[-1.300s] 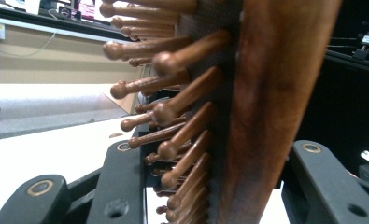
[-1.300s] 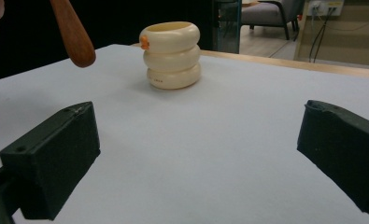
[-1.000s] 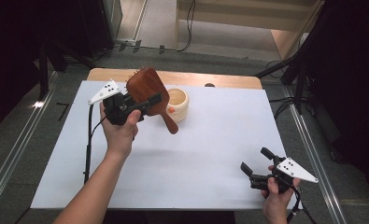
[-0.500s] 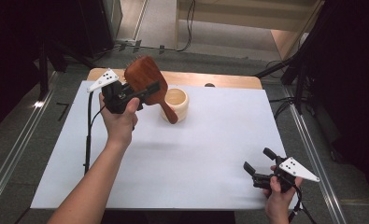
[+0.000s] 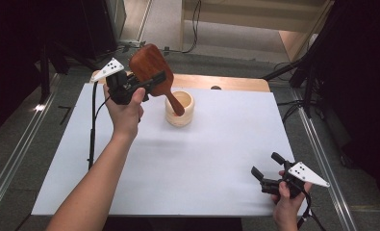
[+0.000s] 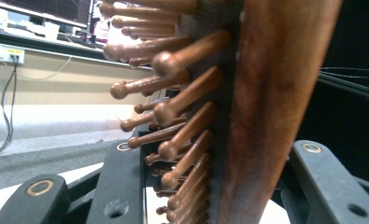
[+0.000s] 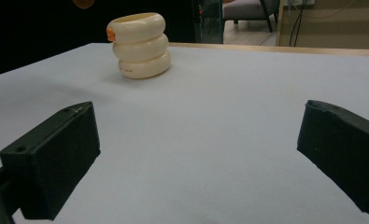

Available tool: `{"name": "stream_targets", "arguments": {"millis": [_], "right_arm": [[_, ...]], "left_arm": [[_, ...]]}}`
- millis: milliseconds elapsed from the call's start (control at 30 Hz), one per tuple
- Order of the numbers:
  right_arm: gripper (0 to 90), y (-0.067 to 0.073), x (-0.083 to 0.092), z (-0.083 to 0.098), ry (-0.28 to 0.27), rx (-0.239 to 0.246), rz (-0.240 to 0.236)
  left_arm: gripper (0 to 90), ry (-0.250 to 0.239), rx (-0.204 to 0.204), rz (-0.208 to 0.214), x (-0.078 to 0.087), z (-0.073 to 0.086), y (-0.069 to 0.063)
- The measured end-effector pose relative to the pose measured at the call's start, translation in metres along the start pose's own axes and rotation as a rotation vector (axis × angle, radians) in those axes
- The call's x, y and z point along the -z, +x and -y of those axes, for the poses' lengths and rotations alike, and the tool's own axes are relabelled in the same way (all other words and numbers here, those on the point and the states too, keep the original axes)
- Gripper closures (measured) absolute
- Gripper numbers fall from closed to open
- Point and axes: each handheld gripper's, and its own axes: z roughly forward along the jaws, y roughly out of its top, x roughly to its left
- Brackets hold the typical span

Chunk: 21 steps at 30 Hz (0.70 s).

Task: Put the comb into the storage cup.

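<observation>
A dark wooden hairbrush (image 5: 146,65) is held above the table's far left, with my left gripper (image 5: 156,81) shut on its neck. Its handle slants down to the right across the mouth of a cream ridged cup (image 5: 180,115). Whether the tip touches the cup I cannot tell. In the left gripper view the brush back (image 6: 266,93) and its wooden pins (image 6: 182,112) stand between the two jaws. My right gripper (image 5: 264,162) rests low at the front right, open and holding nothing. The right gripper view looks across the sheet at the cup (image 7: 140,44).
A white sheet (image 5: 216,149) covers the table, with a wooden edge (image 5: 235,83) showing along the far side. Cables trail from both grippers. Metal rails (image 5: 14,159) run along the table's left and right sides.
My left gripper has carried the brush up and toward the far side, so the handle tip now lies over the cup. The right gripper has shifted slightly to the right.
</observation>
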Motion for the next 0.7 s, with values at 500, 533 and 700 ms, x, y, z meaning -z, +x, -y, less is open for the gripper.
{"name": "stream_targets", "arguments": {"millis": [500, 533, 700], "right_arm": [[0.0, 0.0, -0.001, 0.001, 0.004, -0.005, -0.009], [0.0, 0.0, -0.001, 0.001, 0.004, -0.003, -0.009], [0.0, -0.001, -0.001, 0.001, 0.002, -0.003, -0.007]], "left_arm": [[56.4, -0.025, -0.011, -0.023, -0.012, -0.002, 0.014], [56.5, -0.03, -0.008, -0.027, -0.013, -0.002, 0.016], [56.3, -0.048, 0.005, -0.02, -0.017, -0.004, 0.023]]}}
